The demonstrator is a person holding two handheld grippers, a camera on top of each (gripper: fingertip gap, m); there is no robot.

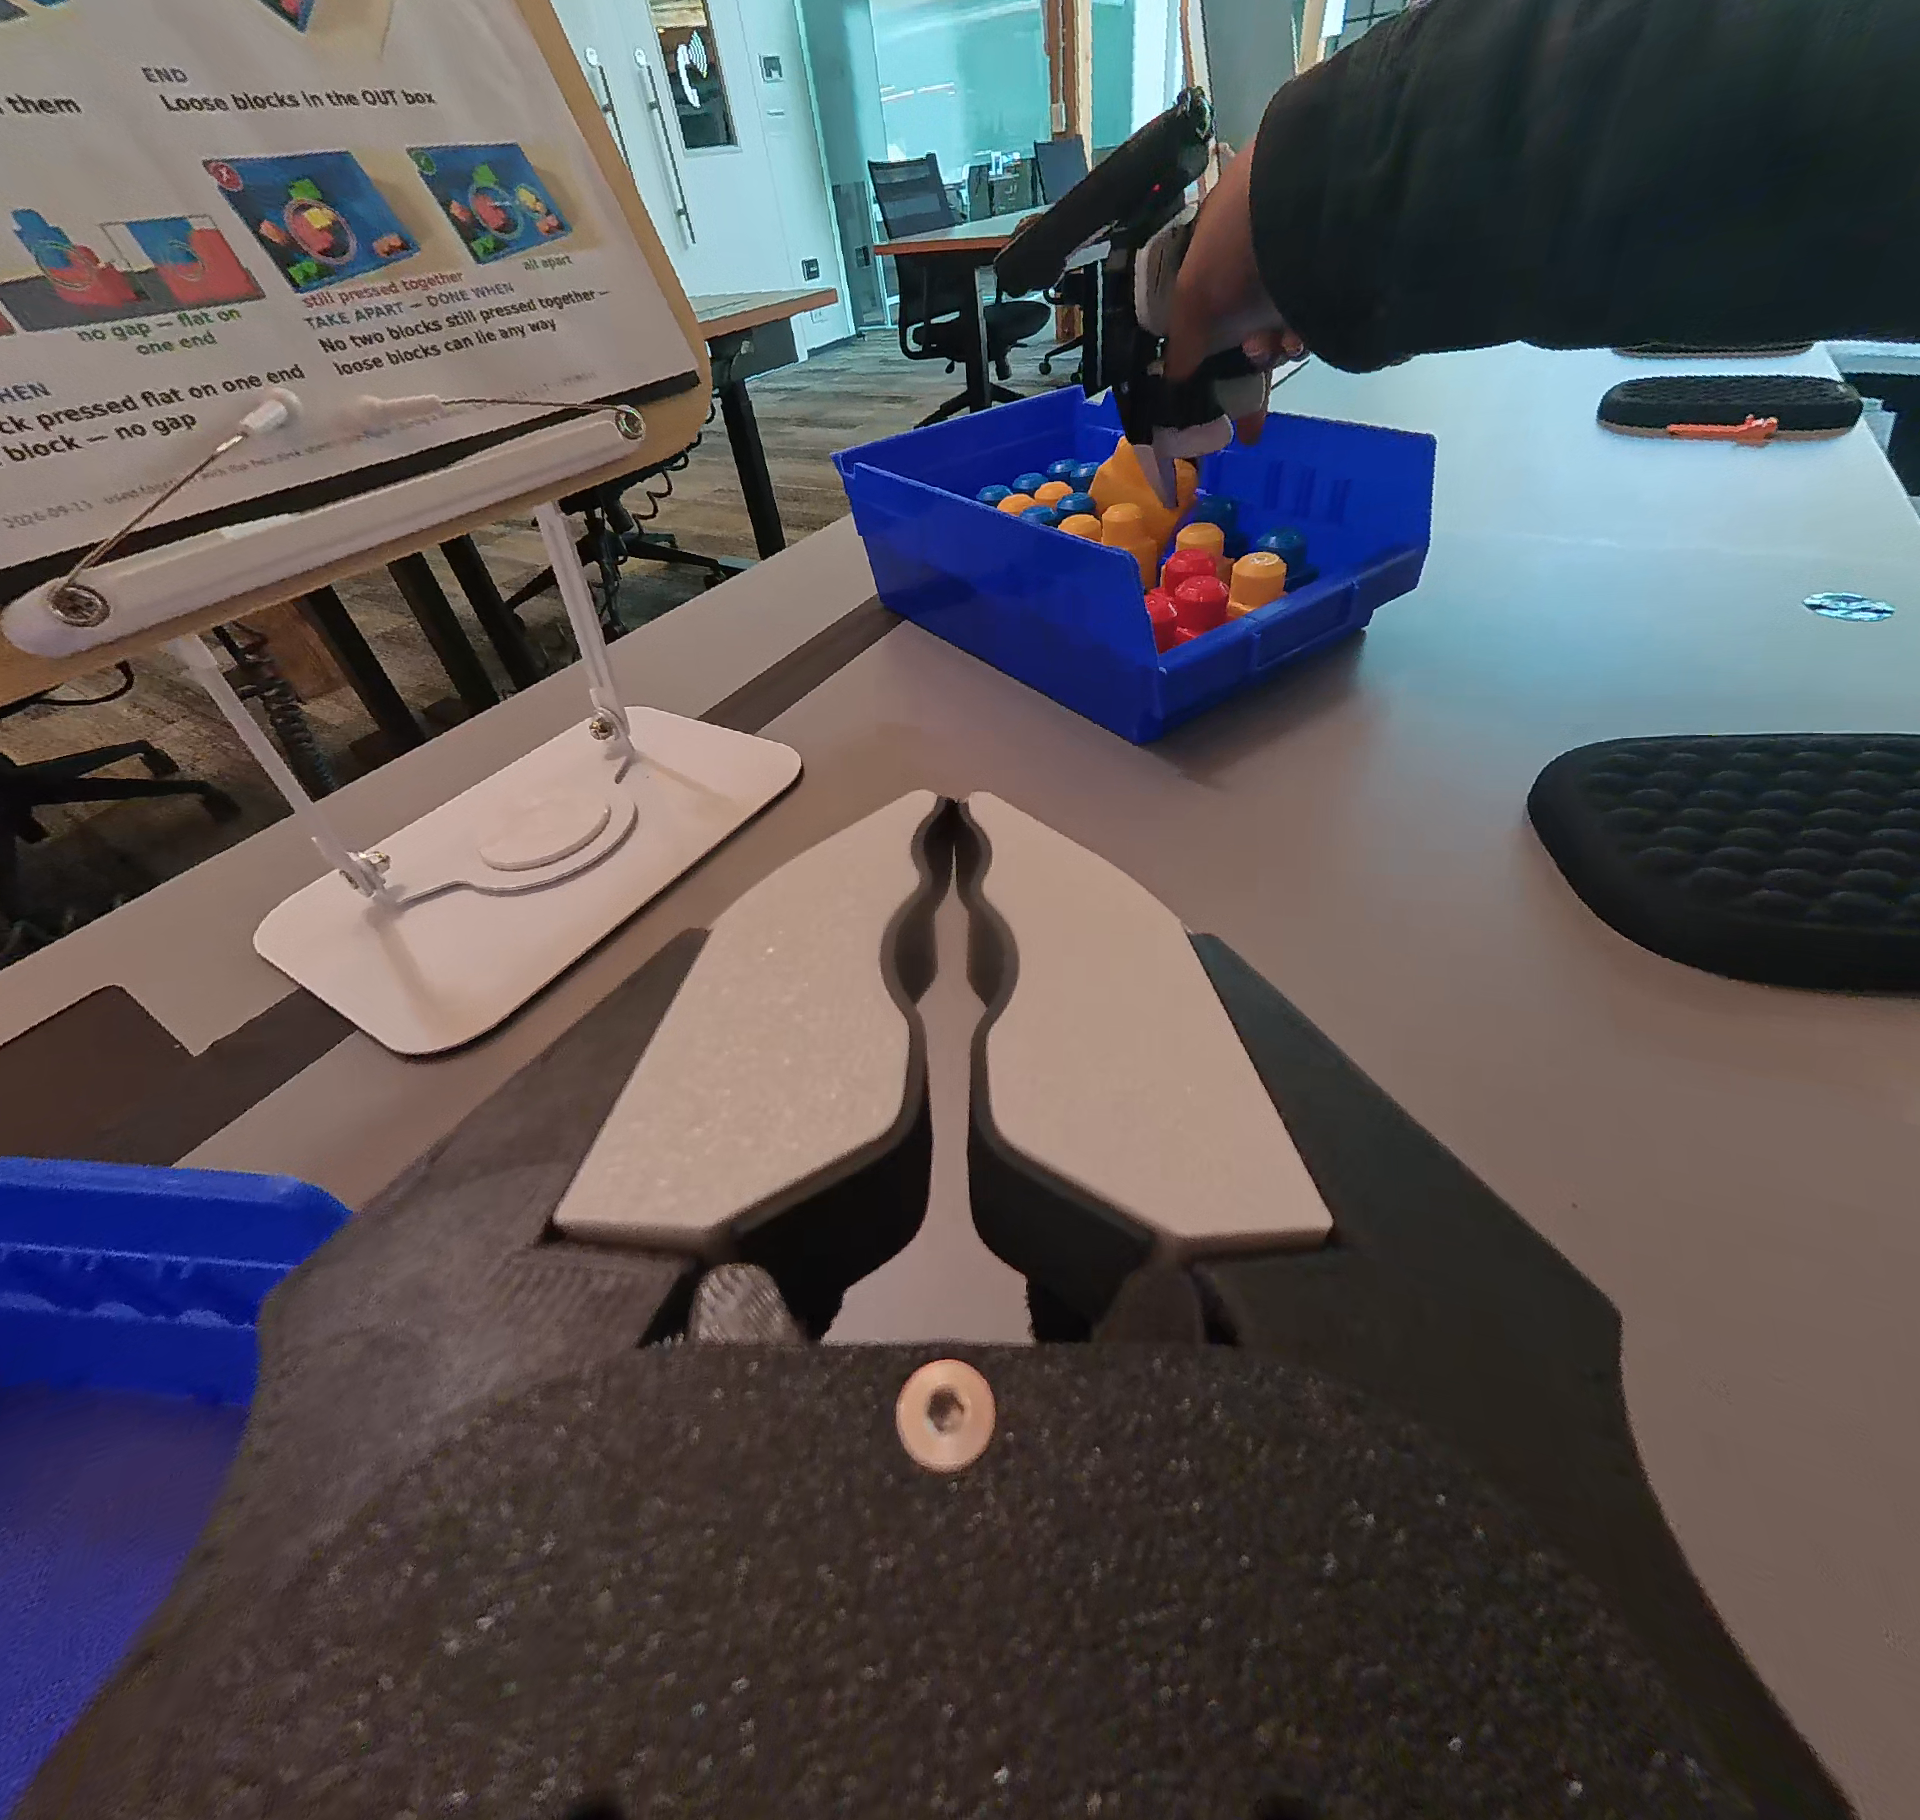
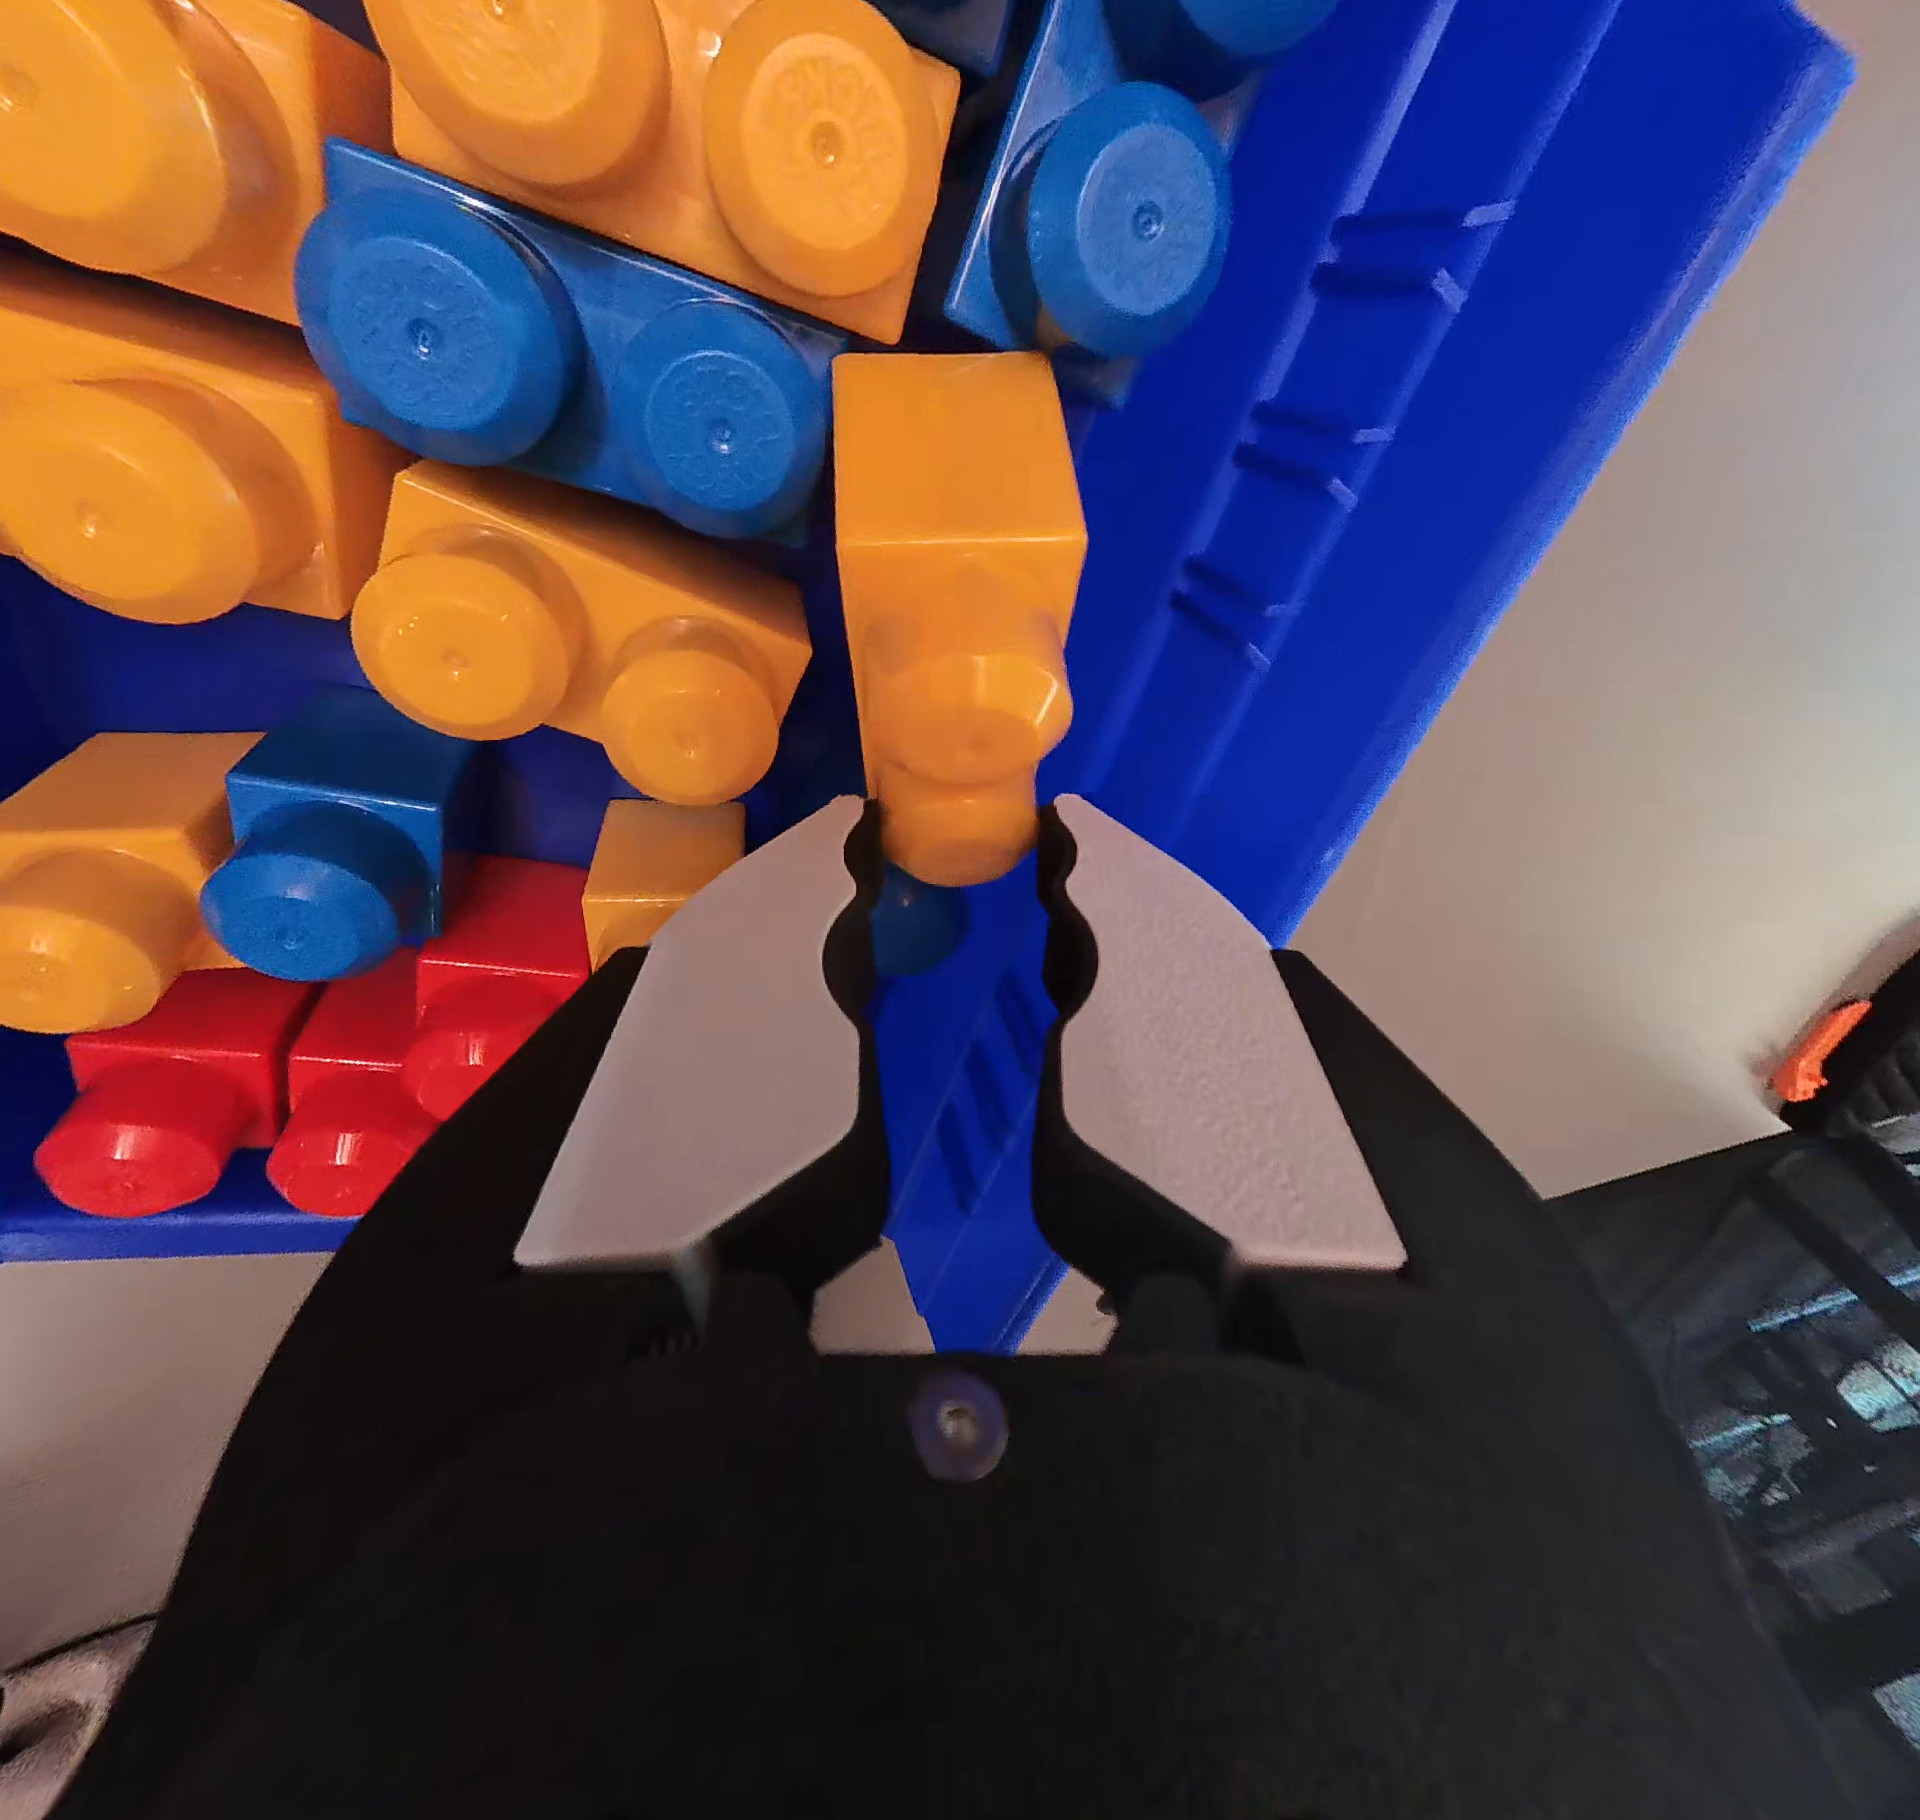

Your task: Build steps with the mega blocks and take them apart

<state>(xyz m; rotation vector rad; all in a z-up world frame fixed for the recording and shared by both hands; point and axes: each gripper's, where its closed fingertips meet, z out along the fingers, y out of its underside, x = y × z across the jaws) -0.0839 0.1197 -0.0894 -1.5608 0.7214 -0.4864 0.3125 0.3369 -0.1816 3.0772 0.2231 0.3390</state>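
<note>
Gripping one stud of an orange mega block [image 2: 956, 565], the right gripper [image 2: 956, 825] is reaching down into the blue bin [image 2: 1351, 420] that holds the supply of loose blocks. Its two fingertips are pressed against either side of that stud, and the block hangs tilted above the pile, close to the bin's ribbed wall. Below and beside it in the bin lie other orange, blue and red blocks, mostly stud-up.

By my reading this is the fetching step at the start of building: a first piece is being lifted out, and no staircase shows anywhere on the grey table [image 1: 1455, 1095].

The left gripper [image 1: 954, 820] hovers over that table on the near side of the bin, its fingers drawn together with only a sliver of gap at the tips and nothing between them. A second blue bin [image 1: 125, 1251] sits at its left.

Next, the block likely needs lifting clear of the bin wall without snagging neighbours, then setting down stud-up on the open table. Held by a single stud, it may swing or slip, so a slow carry seems wise.
</note>
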